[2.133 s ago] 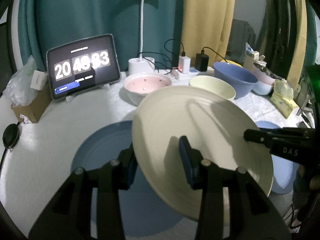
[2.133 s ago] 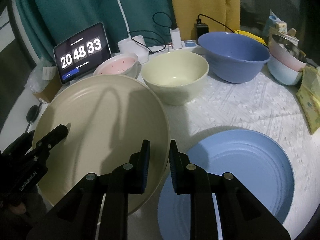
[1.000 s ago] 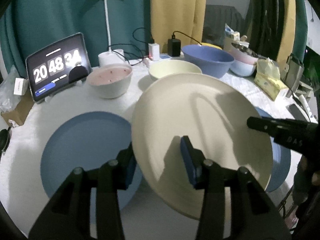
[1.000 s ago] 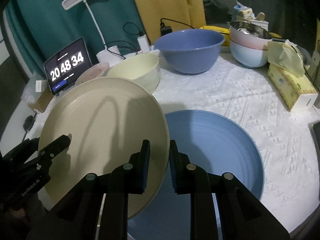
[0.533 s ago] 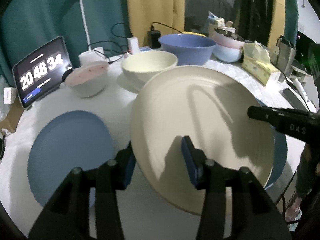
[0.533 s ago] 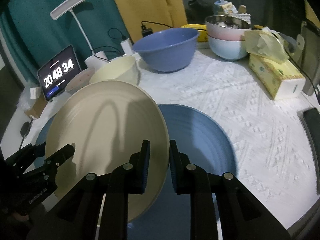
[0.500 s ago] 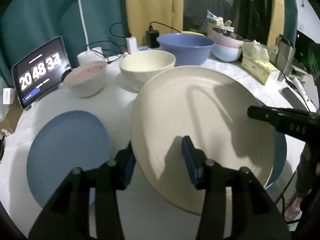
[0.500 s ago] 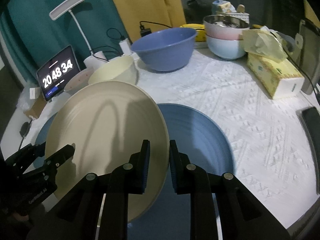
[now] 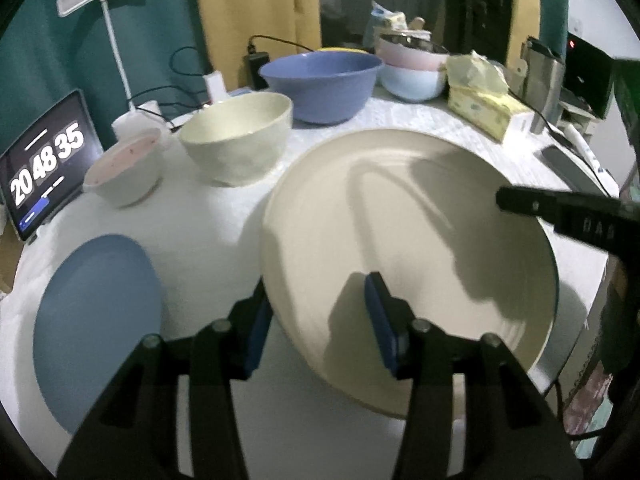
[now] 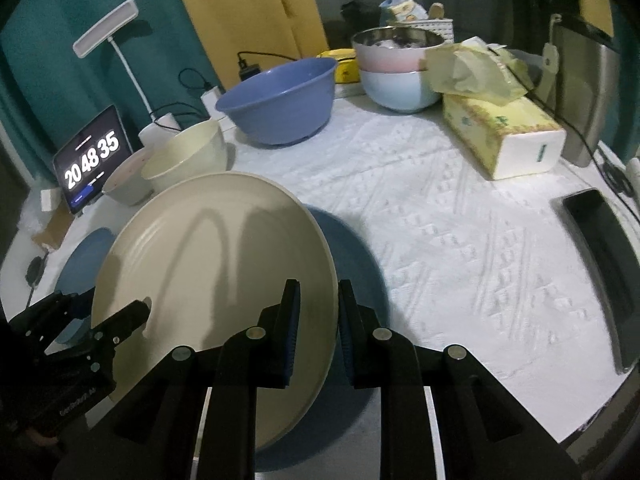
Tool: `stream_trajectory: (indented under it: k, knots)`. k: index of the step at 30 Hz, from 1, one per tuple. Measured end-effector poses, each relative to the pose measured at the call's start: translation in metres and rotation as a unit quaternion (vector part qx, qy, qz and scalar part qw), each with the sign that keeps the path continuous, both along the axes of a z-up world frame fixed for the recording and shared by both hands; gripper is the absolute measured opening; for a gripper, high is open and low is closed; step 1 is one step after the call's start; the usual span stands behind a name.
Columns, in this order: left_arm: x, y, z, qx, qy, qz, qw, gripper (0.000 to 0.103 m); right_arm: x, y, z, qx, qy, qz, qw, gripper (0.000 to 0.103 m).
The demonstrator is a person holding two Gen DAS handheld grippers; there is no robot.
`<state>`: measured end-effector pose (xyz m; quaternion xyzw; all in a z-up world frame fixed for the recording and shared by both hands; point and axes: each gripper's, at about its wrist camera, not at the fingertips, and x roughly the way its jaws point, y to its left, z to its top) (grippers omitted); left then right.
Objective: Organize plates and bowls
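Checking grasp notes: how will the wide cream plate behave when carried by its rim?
The wide cream plate looks stiff, showing no sag between the left gripper and right gripper. Its smooth surface may slip. Being tilted, it could swing if either grip loosens.

Round cream plate [image 10: 208, 256] tilts above a blue plate [image 10: 352, 248]; another blue plate [image 9: 96, 320] lies flat, left.
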<state>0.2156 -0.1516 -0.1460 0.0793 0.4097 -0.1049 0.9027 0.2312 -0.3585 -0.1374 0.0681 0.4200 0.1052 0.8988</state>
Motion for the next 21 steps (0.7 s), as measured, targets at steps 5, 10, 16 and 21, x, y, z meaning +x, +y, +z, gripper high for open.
stream_trajectory:
  k: [5, 10, 16, 21]
  knots:
    - [0.000, -0.011, -0.009, 0.017, 0.012, -0.013, 0.9997, 0.048, -0.003, -0.005, 0.003, -0.023, -0.014, -0.012, 1.000, 0.021]
    - [0.002, -0.016, -0.013, 0.031, 0.009, -0.018, 0.9993, 0.048, -0.001, -0.009, -0.004, -0.034, -0.007, -0.022, 0.999, 0.020]
    - [0.003, -0.015, -0.015, 0.031, 0.009, -0.021, 0.9993, 0.049, 0.001, -0.012, -0.017, -0.015, 0.017, -0.025, 0.999, 0.021]
    - [0.005, -0.015, -0.016, 0.028, 0.012, -0.019, 0.9994, 0.049, 0.002, -0.008, -0.021, -0.012, 0.020, -0.036, 0.999, 0.022]
